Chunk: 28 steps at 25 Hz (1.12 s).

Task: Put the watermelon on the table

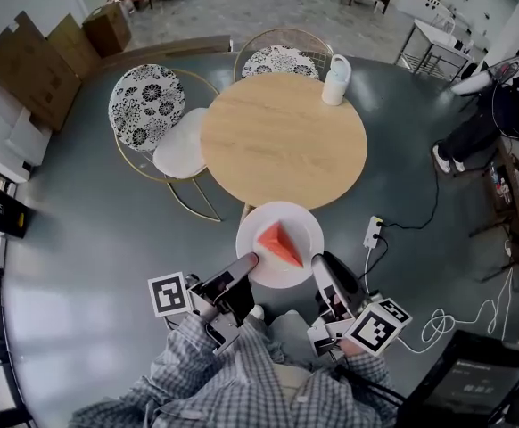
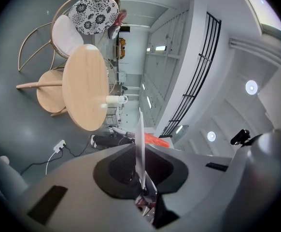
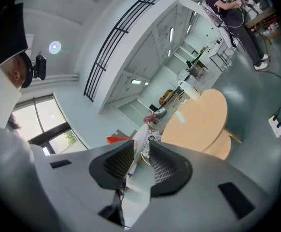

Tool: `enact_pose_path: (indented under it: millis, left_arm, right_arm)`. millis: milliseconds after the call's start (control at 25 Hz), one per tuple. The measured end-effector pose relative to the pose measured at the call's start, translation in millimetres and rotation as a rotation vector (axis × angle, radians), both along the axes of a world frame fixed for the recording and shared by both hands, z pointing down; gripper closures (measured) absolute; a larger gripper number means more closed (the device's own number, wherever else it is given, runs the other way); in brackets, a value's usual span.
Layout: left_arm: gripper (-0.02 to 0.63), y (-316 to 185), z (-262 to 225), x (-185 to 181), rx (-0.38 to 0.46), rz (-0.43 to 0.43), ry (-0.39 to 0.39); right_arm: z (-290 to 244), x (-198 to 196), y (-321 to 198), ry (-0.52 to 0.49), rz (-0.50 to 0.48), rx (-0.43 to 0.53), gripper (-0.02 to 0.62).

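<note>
1. The watermelon (image 1: pixel 280 242) lies on a white plate (image 1: pixel 277 272), held up just beside the round table (image 1: pixel 277 141).
2. The left gripper (image 1: pixel 249 262) pinches the plate's rim.
3. The right gripper (image 1: pixel 325 264) has its jaws apart around the rim.
4. A white jug (image 1: pixel 335 80) stands at the table's far edge.

A round wooden table (image 1: pixel 282 141) stands just ahead of both claws, bare but for a white jug (image 1: pixel 335 80) at its far rim, well beyond the right claw (image 1: pixel 320 264). The grey floor (image 1: pixel 81 230) bears a patterned chair (image 1: pixel 145 105) out past the left claw (image 1: pixel 251 259), a second chair (image 1: pixel 280 61) behind the table, and a power strip (image 1: pixel 373 232) just right of the right claw.
</note>
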State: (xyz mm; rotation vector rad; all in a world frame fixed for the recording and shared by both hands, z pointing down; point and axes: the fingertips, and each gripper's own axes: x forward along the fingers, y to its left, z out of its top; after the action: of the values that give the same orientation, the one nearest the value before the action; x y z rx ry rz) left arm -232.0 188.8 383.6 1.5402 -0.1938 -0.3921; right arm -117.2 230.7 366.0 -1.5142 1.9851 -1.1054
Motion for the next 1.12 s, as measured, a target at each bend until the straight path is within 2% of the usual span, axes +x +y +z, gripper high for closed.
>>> enact_pose_path:
  millis: [160, 560, 840, 1120]
  left_arm:
    - [0.565, 7, 0, -3, 0.002, 0.025, -0.001]
    - [0.564, 11, 11, 4, -0.020, 0.067, -0.009]
    - [0.565, -2, 14, 24, -0.032, 0.043, -0.018]
    - [0.565, -27, 16, 61, -0.032, 0.019, -0.029]
  right_arm:
    - [0, -8, 4, 0.040, 0.003, 0.011, 0.505]
    - [10, -2, 11, 0.030, 0.034, 0.001, 0.506]
    - [14, 18, -4, 0.027, 0.012, -0.009, 0.506]
    - [17, 57, -32, 0.030, -0.024, -0.022, 0.506]
